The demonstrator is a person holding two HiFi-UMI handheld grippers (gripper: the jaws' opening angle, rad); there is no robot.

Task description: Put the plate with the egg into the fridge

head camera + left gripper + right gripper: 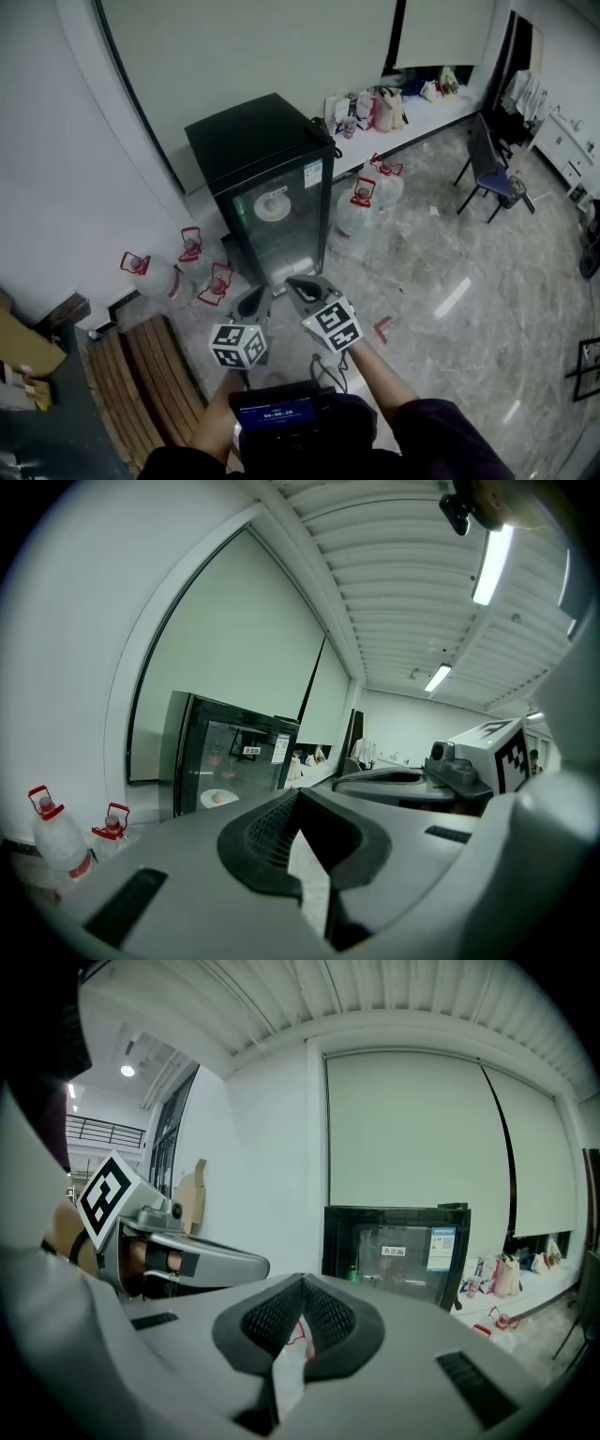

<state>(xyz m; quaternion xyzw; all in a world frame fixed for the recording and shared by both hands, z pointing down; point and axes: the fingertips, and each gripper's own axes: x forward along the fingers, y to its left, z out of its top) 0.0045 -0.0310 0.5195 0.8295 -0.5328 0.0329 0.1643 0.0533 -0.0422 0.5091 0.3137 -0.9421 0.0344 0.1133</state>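
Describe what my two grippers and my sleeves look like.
The left gripper and the right gripper are both grey plastic, with tapering jaws lined with black ribbed pads. Each carries a white cube printed with black square markers. The sleeve in view is dark purple.

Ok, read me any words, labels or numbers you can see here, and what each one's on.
No text is readable.
Blue-and-white label on the fridge door: too small.
White sticker on the same door: blurred.
Blue digits on the screen at the person's chest: too blurred.
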